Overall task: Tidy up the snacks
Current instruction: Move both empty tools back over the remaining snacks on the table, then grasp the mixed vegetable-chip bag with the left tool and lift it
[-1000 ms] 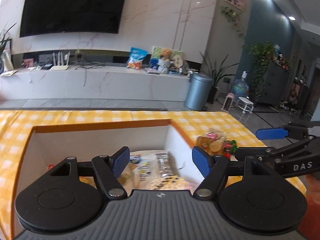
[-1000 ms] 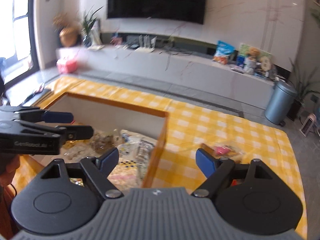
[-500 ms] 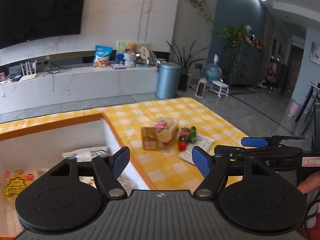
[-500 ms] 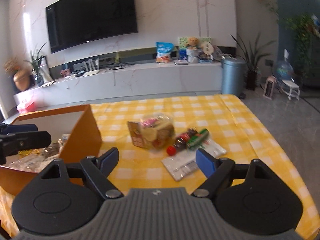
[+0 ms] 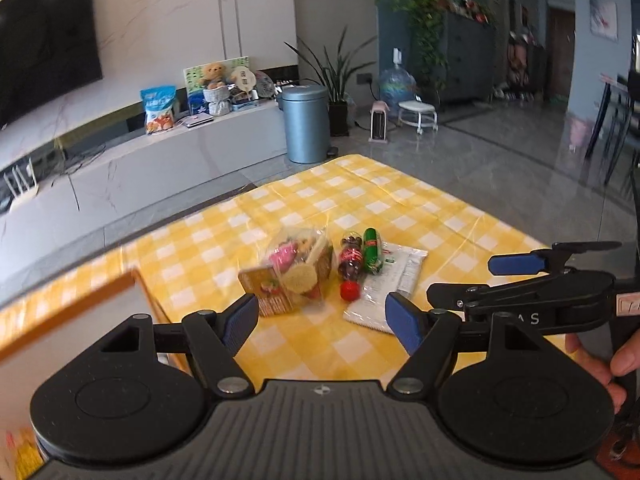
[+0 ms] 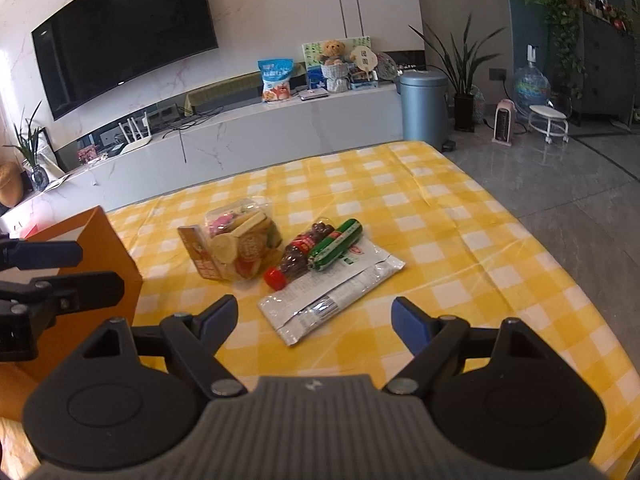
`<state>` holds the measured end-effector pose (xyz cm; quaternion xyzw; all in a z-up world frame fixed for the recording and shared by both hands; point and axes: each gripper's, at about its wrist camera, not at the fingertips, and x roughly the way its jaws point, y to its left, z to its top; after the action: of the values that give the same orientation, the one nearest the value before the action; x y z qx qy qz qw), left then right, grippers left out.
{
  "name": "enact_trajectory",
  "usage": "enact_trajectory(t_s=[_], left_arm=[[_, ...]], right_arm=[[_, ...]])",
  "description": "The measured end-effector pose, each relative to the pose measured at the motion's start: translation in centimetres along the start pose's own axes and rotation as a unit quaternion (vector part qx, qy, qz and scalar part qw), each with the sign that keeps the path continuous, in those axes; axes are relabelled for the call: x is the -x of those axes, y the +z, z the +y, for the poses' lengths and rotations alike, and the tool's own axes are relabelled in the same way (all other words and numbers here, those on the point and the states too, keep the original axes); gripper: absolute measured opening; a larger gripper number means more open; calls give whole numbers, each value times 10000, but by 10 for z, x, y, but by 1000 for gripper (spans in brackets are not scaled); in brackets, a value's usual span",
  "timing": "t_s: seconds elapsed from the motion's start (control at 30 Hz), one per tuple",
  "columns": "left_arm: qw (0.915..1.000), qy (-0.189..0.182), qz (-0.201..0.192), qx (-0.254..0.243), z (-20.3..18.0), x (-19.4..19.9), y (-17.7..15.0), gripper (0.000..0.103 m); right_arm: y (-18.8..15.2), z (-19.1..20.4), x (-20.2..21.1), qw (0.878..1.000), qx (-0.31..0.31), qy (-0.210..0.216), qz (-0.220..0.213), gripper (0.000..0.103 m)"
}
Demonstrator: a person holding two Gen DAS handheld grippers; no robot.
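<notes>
Both grippers, left (image 5: 322,318) and right (image 6: 314,320), hold their fingers wide and empty; the left's have just been opening. The snacks (image 6: 240,248) lie on the table (image 6: 460,240), right of the box (image 6: 100,248).

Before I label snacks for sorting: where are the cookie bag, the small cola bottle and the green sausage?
cookie bag (image 6: 240,246), right wrist view, on its clear front.
small cola bottle (image 6: 298,262), right wrist view, on its dark body.
green sausage (image 6: 336,244), right wrist view, mid-length.
</notes>
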<state>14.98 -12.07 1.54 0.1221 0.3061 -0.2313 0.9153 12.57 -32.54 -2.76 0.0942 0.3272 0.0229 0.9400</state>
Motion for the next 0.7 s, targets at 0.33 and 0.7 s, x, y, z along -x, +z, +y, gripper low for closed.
enact_trajectory(t_s=[0.33,0.7], left_arm=[[9981,-30,611,29,17,-72,28,88],[9900,123,1382,-253,18,-132,52,89]], right_arm=[[26,-13,-58,9976,-453,-260,446,82],[28,-22,-93,9922,-693,-336,976,82]])
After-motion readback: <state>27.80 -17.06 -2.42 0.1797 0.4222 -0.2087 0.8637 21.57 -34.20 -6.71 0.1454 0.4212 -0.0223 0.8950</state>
